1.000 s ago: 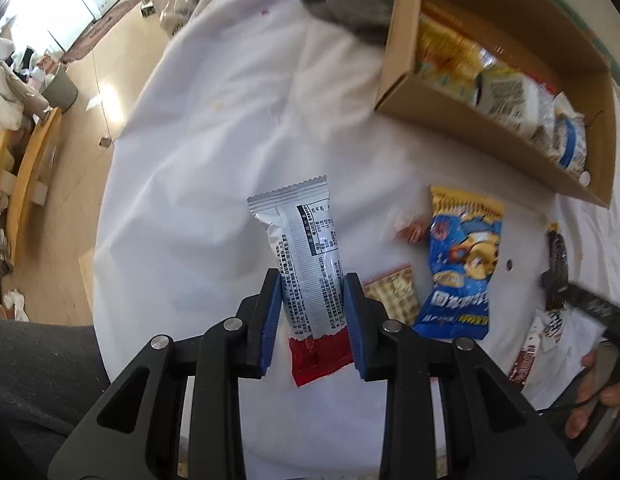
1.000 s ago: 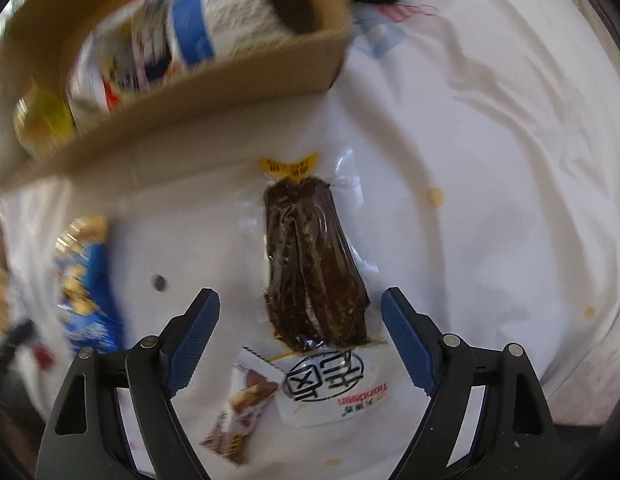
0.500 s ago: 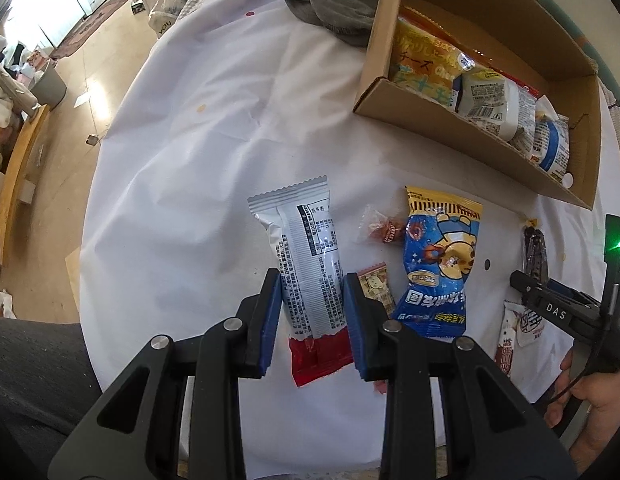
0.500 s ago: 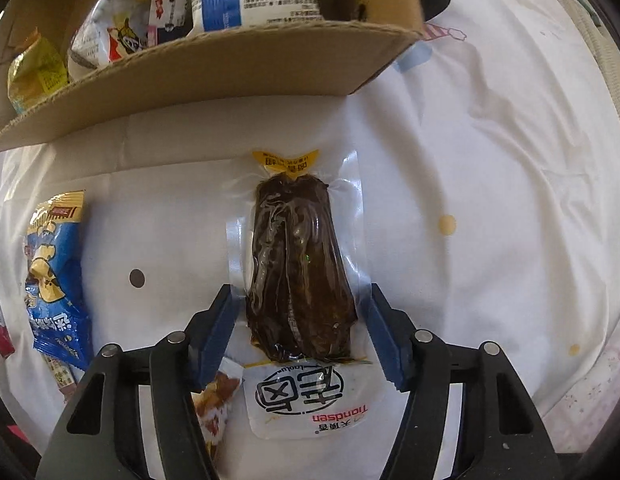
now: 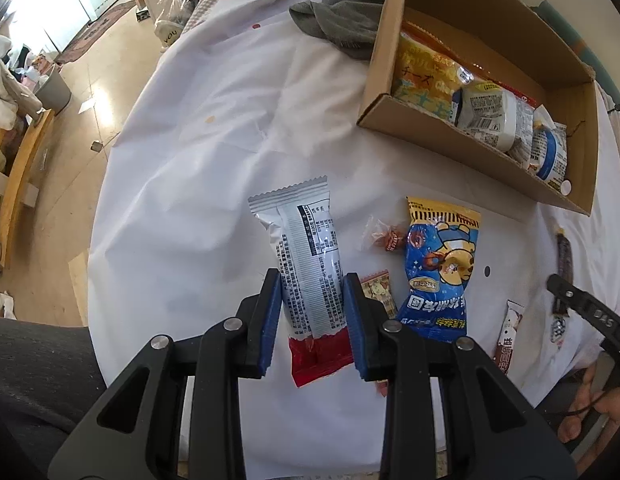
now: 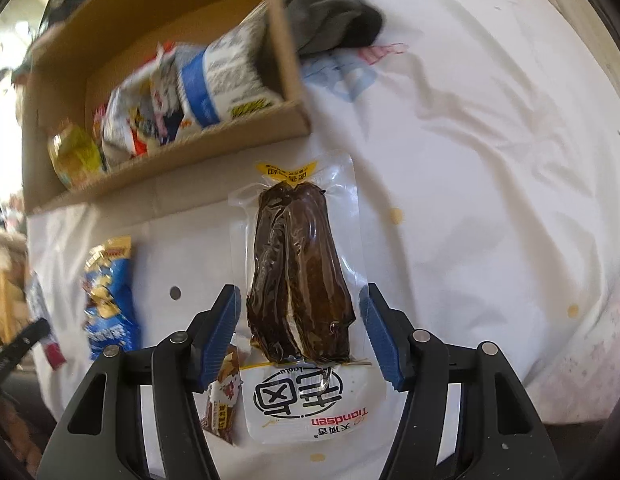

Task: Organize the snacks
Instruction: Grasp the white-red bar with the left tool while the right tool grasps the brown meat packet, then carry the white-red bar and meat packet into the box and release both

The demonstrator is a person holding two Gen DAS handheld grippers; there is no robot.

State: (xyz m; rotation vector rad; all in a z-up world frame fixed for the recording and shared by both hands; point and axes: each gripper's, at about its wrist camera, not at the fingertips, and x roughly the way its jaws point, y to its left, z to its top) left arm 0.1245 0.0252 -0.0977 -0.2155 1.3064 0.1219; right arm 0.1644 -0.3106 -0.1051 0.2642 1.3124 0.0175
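Note:
My left gripper point(image 5: 310, 312) is shut on a silver snack packet point(image 5: 306, 248) with a red end, held lengthwise between the blue pads above the white tablecloth. In the right wrist view my right gripper point(image 6: 300, 328) is shut on a clear vacuum packet of dark brown meat point(image 6: 298, 264), its pads pressing the packet's plastic edges, lifted off the cloth. The cardboard box point(image 5: 449, 148) holding several snack bags stands at the back right; in the right wrist view the box point(image 6: 170, 160) is just beyond the meat packet.
On the cloth lie a blue cartoon packet point(image 5: 441, 268), a small wrapped candy point(image 5: 385, 238), a small checked packet point(image 5: 375, 288) and a brown bar point(image 5: 509, 336). A grey cloth point(image 5: 341, 20) lies behind the box. The table's edge drops to the floor on the left.
The right jaws closed from wide apart onto the meat packet and lifted it; the box now looks nearer behind it. The left gripper kept its hold on the silver packet.

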